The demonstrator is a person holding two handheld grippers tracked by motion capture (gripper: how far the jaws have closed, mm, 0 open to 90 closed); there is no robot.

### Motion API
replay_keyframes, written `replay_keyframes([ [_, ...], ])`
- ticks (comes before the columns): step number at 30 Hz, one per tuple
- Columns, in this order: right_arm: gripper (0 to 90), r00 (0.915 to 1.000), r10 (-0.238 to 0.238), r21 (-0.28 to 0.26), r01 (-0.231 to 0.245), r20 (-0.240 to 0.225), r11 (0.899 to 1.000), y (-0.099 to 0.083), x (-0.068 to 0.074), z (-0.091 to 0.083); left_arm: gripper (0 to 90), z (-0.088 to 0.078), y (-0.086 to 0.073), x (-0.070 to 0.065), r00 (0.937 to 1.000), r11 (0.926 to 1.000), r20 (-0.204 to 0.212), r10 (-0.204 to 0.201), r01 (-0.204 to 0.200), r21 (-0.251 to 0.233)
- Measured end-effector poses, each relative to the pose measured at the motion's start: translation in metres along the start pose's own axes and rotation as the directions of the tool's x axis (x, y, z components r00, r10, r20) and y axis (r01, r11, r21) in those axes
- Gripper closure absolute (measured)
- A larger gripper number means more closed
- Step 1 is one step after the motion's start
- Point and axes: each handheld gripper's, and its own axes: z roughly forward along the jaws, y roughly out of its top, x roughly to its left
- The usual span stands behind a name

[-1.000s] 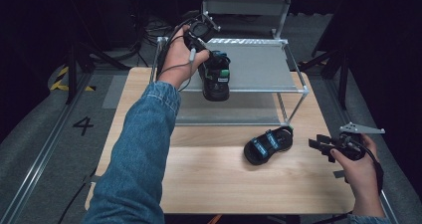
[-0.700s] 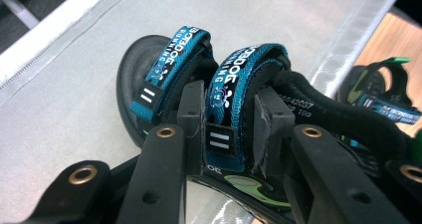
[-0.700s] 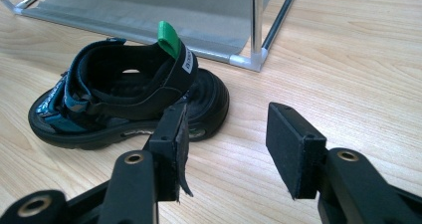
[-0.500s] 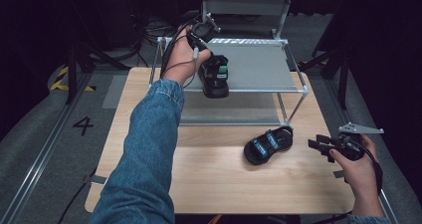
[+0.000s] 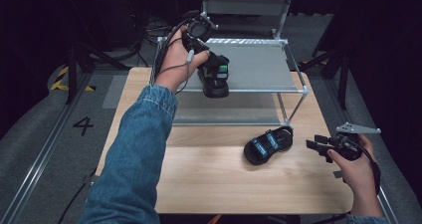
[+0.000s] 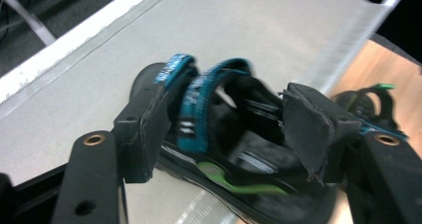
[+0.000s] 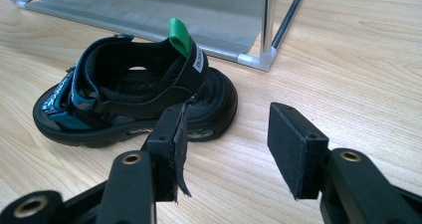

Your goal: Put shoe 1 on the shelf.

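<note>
A black sandal with blue straps lies on the top shelf of the grey metal rack, near its front left. My left gripper reaches over it from the left. Its jaws have just been opening and stand open, one on each side of the straps. The matching sandal, with a green heel tab, rests on the wooden table. Just right of its heel, my right gripper hovers open with nothing between its pads.
The rack has a lower grey shelf and thin metal posts; its front right post stands close to the table sandal. A second metal frame sits behind. A floor rail runs along the left.
The left gripper's jaws have spread apart around the sandal on the top shelf, and the left hand has shifted slightly. The sandal stays on the shelf. The right hand has kept still.
</note>
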Motion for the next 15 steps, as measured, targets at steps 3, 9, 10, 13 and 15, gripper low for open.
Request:
replay_keyframes([
  [3,50.9,1.0,-0.003,0.0,0.003,0.0,1.0,0.0,0.001,0.0,36.4,-0.014,-0.001,-0.016,0.9996,0.9997,0.009,0.025,-0.025,0.002],
  [9,50.5,1.0,-0.006,0.001,0.006,-0.003,1.0,0.001,0.002,0.0,42.5,-0.032,-0.012,-0.045,0.9966,0.9958,0.004,0.082,-0.082,0.042],
  [10,50.5,1.0,-0.006,0.0,0.006,-0.004,1.0,0.001,0.003,0.0,43.3,-0.034,-0.014,-0.049,0.996,0.995,0.01,0.089,-0.09,0.044],
  [13,50.5,1.0,-0.008,0.001,0.008,-0.003,1.0,0.001,0.003,0.001,46.2,-0.037,-0.024,-0.062,0.995,0.9942,0.034,0.094,-0.096,0.049],
  [15,50.5,1.0,-0.009,0.0,0.009,-0.002,1.0,0.001,0.004,0.001,48.5,-0.036,-0.029,-0.067,0.9954,0.9938,0.039,0.087,-0.09,0.066],
])
